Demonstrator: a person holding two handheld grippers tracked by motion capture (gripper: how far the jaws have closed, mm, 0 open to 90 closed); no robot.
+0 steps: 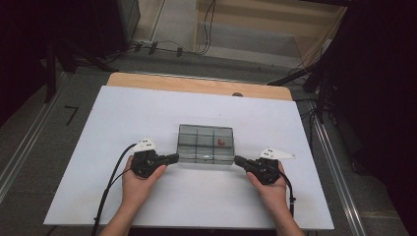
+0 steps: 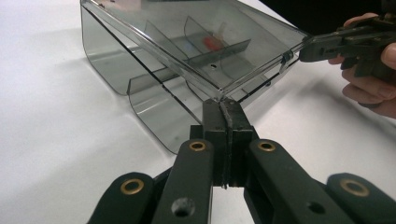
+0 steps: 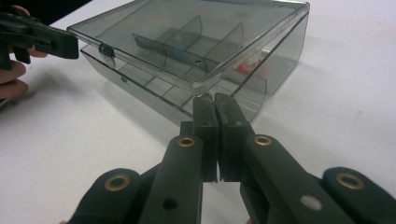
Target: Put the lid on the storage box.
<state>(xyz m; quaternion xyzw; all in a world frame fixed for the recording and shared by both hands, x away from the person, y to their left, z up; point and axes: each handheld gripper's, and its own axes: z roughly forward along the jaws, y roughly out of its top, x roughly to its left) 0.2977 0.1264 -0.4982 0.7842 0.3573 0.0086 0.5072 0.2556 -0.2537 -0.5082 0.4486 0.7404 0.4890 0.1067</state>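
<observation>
Nearest the camera in the high view, two forearms enter from the bottom edge, each hand wrapped around a gripper on the white worktop point(image 1: 147, 206). Left gripper point(image 1: 173, 158) lies just beside the near left corner of the smoke-grey plastic compartment box point(image 1: 205, 143); right gripper point(image 1: 238, 160) lies just beside the near right corner of the box. In the left gripper view the jaws are pressed together, no gap between them, with the tips point(image 2: 227, 106) touching the corner edge of the box lid point(image 2: 196, 42); whether they pinch the lid rim or only press against it cannot be told. In the right gripper view the jaws are likewise closed against each other, with the tips point(image 3: 214, 100) meeting the opposite near corner of the box at the lid rim; grip versus contact cannot be told here either. The lid is tilted up at its near edge in both gripper views, with a gap between it and the box base. A small latch point(image 3: 107, 50) sits on the front edge of the lid. Inside the box, thin dividers split it into compartments. A small red item point(image 1: 222, 142) lies in a compartment on the right side of the box, toward its far half. Beyond the box, a bare wooden strip point(image 1: 196, 84) runs along the far edge of the worktop.
</observation>
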